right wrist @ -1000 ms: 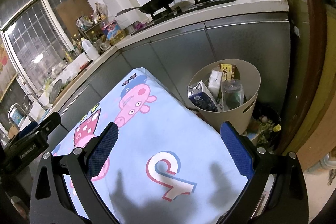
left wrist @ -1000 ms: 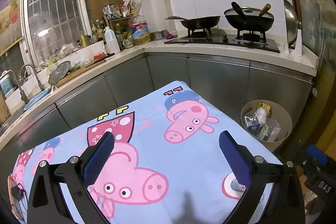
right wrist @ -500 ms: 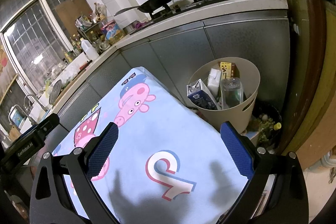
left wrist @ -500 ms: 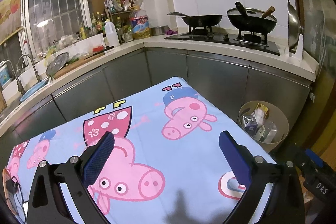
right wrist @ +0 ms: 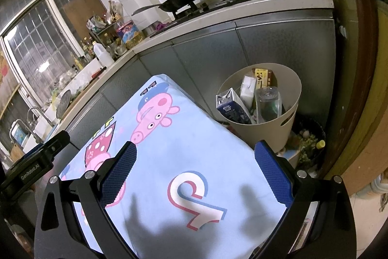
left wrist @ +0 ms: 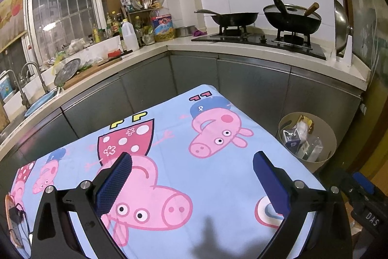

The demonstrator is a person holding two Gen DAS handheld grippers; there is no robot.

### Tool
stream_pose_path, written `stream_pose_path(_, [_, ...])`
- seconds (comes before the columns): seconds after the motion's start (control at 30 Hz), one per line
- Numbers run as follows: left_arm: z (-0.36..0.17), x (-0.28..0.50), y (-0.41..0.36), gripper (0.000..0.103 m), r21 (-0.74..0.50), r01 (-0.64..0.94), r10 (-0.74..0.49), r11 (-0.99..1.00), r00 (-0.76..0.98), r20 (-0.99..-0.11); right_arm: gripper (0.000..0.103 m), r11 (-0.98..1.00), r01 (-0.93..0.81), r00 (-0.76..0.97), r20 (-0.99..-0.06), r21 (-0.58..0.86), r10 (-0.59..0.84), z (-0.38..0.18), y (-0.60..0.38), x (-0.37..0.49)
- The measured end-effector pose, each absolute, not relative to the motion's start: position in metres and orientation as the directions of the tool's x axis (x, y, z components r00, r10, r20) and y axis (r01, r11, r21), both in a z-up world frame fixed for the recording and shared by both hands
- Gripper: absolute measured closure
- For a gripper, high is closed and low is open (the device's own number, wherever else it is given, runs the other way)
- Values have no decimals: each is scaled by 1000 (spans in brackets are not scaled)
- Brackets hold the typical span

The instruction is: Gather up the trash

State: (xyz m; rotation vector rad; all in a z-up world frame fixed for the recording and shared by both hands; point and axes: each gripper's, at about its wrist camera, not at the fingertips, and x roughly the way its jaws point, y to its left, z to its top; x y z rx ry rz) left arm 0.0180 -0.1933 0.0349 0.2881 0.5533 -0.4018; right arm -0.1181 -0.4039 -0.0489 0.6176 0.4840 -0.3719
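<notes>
Both grippers hang over a table covered with a light blue cartoon-pig cloth (left wrist: 213,176), and nothing lies on the cloth between their fingers. The left gripper (left wrist: 191,176) is spread wide, its blue pads well apart and holding nothing. The right gripper (right wrist: 195,166) is likewise released and empty, above the cloth's near right corner.

The trash sits in a beige bin (right wrist: 288,123) on the floor just off the table's right edge, in front of the grey cabinet doors. Inside it stand a blue carton (right wrist: 230,108), a white carton (right wrist: 247,89), a yellow box (right wrist: 262,75) and a clear plastic bottle (right wrist: 268,101), all leaning together. The same bin (left wrist: 331,137) shows in the left view, past the table's far right edge.

On the counter behind, two black pans (left wrist: 232,17) rest on the stove.
</notes>
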Motion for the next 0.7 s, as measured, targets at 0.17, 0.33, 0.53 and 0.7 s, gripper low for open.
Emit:
stream_pose_path(0.17, [32,18,-192,4,166,438,-283,883,781,-557,6,754,470,824,-534,460,-188,-50,-403,-119])
stream_pose_path(0.33, [32,18,-192,4,168,439,-281,883,780,-559,6,752,471,823,-538,462,-184,-53,-400,-121])
stream_pose_path(0.53, [32,18,-193,4,168,439,-282,883,780,-558,6,754,468,825,-535,461,-185,-52,-401,-120])
stream_pose_path(0.7, [32,19,-191,4,173,438,-278,882,782,-558,6,754,467,824,-536,462,-183,-53,-401,-119])
